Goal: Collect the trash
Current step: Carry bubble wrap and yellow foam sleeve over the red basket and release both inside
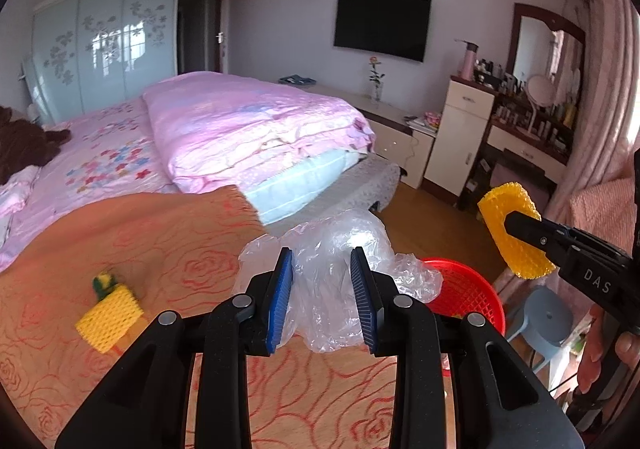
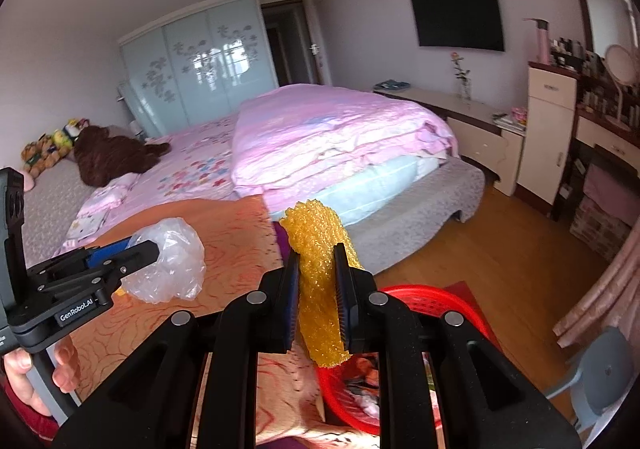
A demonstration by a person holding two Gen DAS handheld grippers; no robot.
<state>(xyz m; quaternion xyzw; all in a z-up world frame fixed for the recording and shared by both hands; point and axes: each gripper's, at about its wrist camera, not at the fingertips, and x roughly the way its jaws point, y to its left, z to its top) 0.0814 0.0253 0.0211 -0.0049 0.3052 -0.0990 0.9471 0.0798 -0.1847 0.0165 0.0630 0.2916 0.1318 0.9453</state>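
Observation:
My left gripper is shut on a crumpled clear plastic bag and holds it above the orange bedspread's edge; it also shows in the right wrist view. My right gripper is shut on a yellow foam net sleeve and holds it over the red mesh basket. In the left wrist view that sleeve hangs above and right of the basket. Another yellow foam net lies on the orange bedspread at the left.
A folded pink quilt lies on the bed behind. A blue plastic stool stands on the wood floor beside the basket. A dresser with a mirror and pink curtains are at the right.

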